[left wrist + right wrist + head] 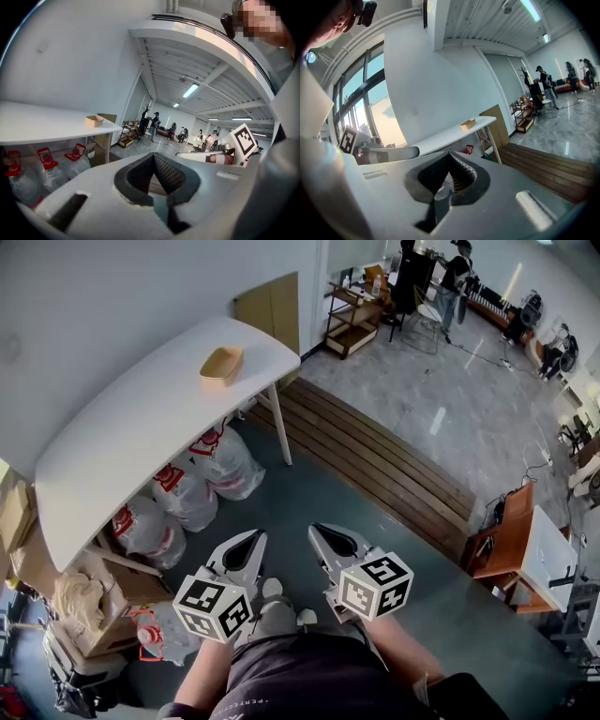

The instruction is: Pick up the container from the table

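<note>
A shallow tan container sits near the far right end of a long white table. Nothing touches it. Both grippers hang low in front of the person, well short of the table and pointing toward it. My left gripper has its jaws together with nothing between them, and so does my right gripper. The left gripper view shows the container small on the table, far beyond the closed tips of the left gripper. In the right gripper view the container lies ahead of the right gripper.
Several clear water jugs with red caps stand under the table. Cardboard boxes are stacked at its near left end. A wooden floor strip runs to the right. A shelf cart and people are far back.
</note>
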The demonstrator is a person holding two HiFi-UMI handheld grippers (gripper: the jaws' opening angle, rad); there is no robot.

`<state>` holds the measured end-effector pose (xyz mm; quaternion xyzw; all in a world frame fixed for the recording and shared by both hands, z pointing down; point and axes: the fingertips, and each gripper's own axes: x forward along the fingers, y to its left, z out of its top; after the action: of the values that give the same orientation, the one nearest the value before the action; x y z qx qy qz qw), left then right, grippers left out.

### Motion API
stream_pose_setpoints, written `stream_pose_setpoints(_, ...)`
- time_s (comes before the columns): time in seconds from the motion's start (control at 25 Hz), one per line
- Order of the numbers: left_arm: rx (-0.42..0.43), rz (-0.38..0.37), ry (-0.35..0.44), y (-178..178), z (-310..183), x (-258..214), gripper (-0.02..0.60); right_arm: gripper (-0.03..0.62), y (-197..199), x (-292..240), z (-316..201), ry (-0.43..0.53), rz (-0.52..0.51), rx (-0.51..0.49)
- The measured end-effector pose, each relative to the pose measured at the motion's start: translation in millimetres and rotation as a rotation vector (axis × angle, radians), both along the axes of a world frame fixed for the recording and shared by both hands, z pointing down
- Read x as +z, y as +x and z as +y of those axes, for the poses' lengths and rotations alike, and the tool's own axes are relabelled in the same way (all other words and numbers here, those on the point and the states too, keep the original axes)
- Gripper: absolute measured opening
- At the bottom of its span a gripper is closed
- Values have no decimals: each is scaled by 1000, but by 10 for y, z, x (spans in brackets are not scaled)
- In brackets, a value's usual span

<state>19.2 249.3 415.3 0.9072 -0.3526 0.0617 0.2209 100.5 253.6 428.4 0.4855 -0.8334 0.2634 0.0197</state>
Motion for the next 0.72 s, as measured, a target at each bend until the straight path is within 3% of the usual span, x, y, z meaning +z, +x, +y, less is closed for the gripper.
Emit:
stream_pose_setpoints(0.4, 19, 28, 18, 6, -612, -25, -11, -3, -37, -2, -626, 2, 5, 2)
stream_pose_setpoints(0.72, -9, 29, 12, -235, -1207, 6, -11, -3, -276, 9, -1264, 1, -7, -16)
